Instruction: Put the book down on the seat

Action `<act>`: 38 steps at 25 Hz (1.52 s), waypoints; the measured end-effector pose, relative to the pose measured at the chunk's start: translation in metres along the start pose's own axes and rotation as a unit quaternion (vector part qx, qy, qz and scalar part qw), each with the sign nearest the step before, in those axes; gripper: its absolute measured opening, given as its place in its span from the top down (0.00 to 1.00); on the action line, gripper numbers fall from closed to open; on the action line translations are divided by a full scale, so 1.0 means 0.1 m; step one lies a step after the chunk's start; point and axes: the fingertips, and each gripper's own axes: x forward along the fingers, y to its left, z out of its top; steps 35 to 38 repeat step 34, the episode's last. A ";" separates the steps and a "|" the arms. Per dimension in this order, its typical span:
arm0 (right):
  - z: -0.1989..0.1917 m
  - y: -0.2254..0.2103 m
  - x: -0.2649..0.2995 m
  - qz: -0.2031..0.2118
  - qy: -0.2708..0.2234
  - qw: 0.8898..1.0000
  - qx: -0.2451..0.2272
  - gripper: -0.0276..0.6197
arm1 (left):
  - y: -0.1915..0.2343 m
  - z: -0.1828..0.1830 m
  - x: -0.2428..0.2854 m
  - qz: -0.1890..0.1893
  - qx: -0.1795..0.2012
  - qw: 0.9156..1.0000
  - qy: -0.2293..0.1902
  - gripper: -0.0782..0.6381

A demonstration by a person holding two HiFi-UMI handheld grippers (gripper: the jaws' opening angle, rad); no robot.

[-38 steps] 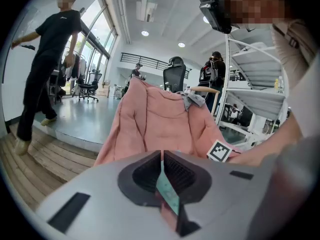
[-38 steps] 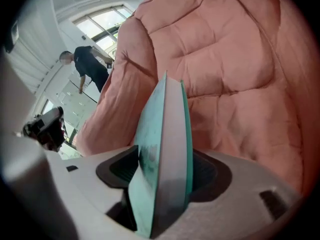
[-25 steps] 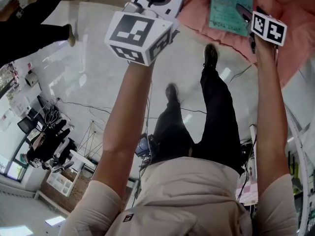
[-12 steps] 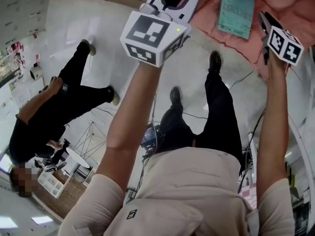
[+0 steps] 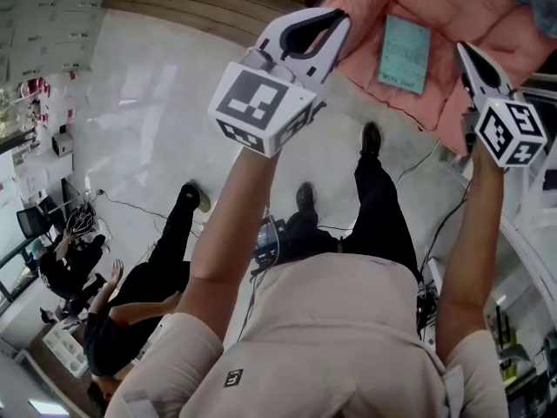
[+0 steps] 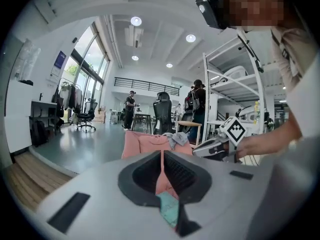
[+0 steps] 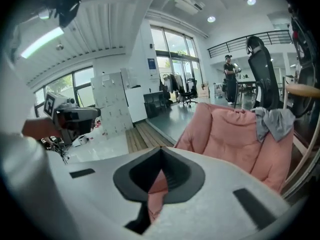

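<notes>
Your right hand-held gripper (image 7: 161, 151) is clenched, jaws pressed together with nothing between them. Your left hand-held gripper (image 6: 161, 154) is likewise clenched and empty. Both are held out on extended arms, clear of the thin teal paperback book (image 5: 405, 52). The book lies flat on the pink cushioned seat (image 5: 487, 11), between the two grippers in the head view. A grey cloth (image 7: 272, 121) is draped over the seat's back. Glossy pale floor (image 5: 157, 103) lies below.

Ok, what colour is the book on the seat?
Teal: the book lies on the pink seat; clearest in the head view.
</notes>
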 end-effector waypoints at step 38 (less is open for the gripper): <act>2.18 2.53 -2.10 0.021 -0.086 0.987 -0.135 0.98 | -0.42 2.28 -2.53 -0.044 0.067 0.994 -0.075 0.86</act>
